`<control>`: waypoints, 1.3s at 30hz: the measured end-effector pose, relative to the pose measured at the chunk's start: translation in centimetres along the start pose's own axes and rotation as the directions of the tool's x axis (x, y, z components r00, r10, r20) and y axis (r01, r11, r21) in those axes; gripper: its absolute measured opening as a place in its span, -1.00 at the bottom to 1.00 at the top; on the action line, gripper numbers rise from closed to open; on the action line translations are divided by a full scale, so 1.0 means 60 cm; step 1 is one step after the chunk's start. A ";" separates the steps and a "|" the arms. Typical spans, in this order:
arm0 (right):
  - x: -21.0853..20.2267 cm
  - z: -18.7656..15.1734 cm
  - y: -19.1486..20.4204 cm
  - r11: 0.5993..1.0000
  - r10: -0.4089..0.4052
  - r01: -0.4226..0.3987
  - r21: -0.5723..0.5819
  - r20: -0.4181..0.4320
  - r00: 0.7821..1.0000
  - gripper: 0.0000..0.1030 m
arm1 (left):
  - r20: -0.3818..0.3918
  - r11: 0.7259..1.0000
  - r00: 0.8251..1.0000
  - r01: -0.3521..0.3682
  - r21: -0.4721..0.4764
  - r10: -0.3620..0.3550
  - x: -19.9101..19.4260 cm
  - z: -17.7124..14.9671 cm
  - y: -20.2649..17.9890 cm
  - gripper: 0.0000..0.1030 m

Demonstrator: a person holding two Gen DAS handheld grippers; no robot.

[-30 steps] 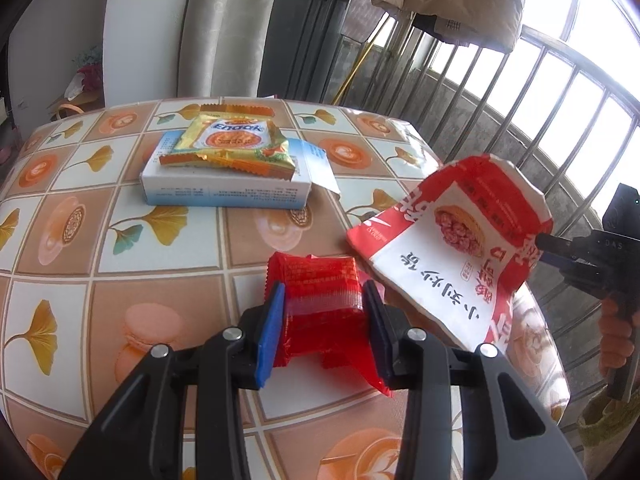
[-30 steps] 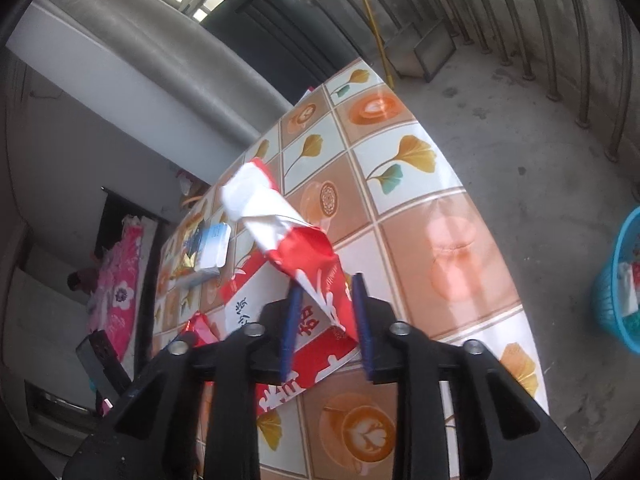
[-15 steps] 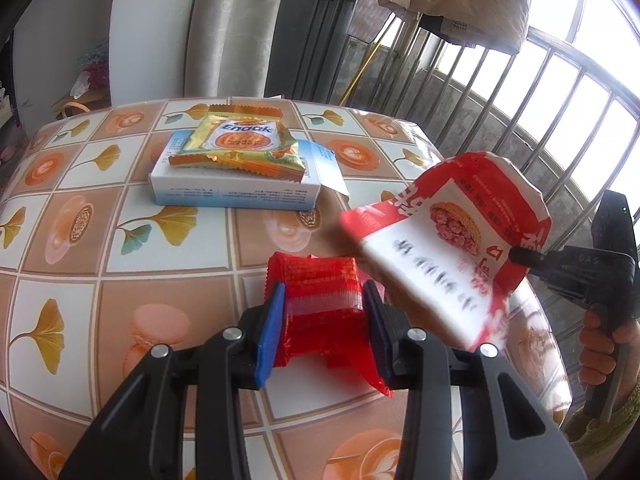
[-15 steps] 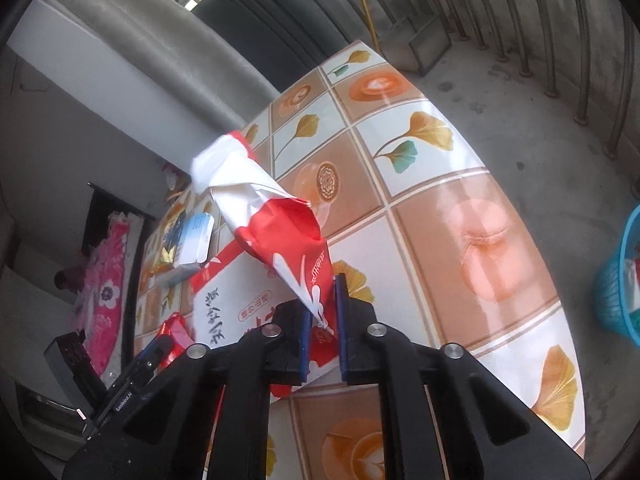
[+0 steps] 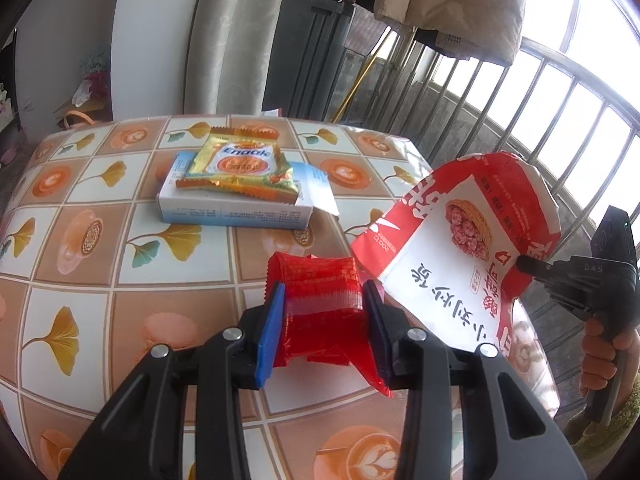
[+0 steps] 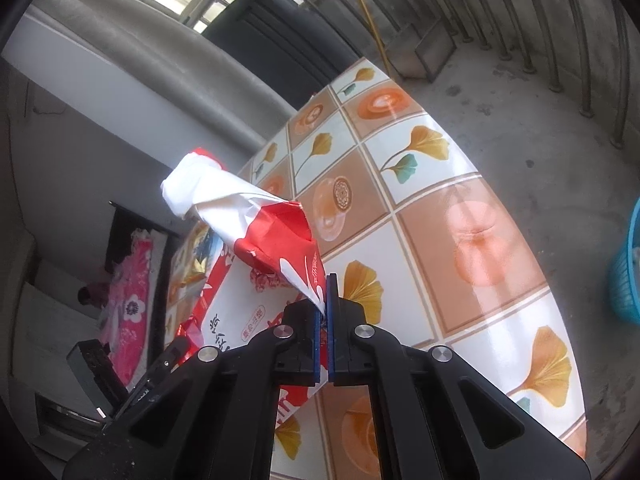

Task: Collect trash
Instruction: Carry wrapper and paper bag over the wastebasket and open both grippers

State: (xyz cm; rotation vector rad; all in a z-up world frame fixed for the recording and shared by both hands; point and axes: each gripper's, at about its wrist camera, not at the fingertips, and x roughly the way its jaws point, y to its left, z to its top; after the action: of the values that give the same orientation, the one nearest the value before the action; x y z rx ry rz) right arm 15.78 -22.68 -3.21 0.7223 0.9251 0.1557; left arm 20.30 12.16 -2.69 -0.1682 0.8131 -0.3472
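Your left hand-held gripper (image 5: 323,322) squeezes the red packet (image 5: 316,300); your right hand-held gripper (image 6: 325,312) just closed on the bag (image 6: 256,220) by the bench (image 6: 472,240) edge.

The left gripper (image 5: 323,312), low in the frame's centre, held its jaws partly apart, pressing a red packet (image 5: 320,300). The right gripper (image 6: 324,312) had its jaws pinched together on a red-and-white bag's (image 6: 280,240) corner; a hand (image 5: 604,356) gripped its handle at lower right.

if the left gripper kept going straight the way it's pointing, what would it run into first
Probably the tabletop just beyond the red packet clamped in the left gripper. It points down at the table, and the blue-and-white box lies further ahead. Depth is unclear.
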 end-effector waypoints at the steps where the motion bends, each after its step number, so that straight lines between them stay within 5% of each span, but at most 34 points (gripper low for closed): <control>1: -0.004 -0.001 -0.001 1.000 0.003 -0.003 0.004 0.005 1.000 -0.98 | 0.003 1.000 1.000 0.002 0.001 -0.002 -0.003 0.001 -0.002 -0.26; 16: -0.077 0.004 -0.045 0.997 0.036 -0.042 0.069 0.094 0.995 -0.98 | 0.038 0.998 0.998 0.049 0.042 -0.051 -0.037 0.018 -0.054 -0.26; 25: -0.160 -0.007 -0.108 0.989 0.005 -0.033 0.142 0.190 0.982 -0.98 | 0.034 0.983 0.989 0.136 0.125 -0.142 -0.035 0.044 -0.146 -0.26; 33: -0.320 -0.047 -0.262 0.948 -0.165 0.043 0.314 0.373 0.913 -0.98 | -0.007 0.915 0.963 0.257 0.310 -0.268 -0.010 0.074 -0.314 -0.26; 39: -0.390 -0.104 -0.395 0.863 -0.365 0.156 0.481 0.378 0.851 -0.98 | -0.112 0.825 0.915 0.398 0.402 -0.386 0.050 0.082 -0.484 -0.26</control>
State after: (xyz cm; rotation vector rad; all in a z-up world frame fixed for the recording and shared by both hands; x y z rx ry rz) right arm -7.46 -47.33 -4.77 0.9807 0.5903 -0.4776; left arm 18.91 -15.91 6.68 0.0761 0.7077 -0.9096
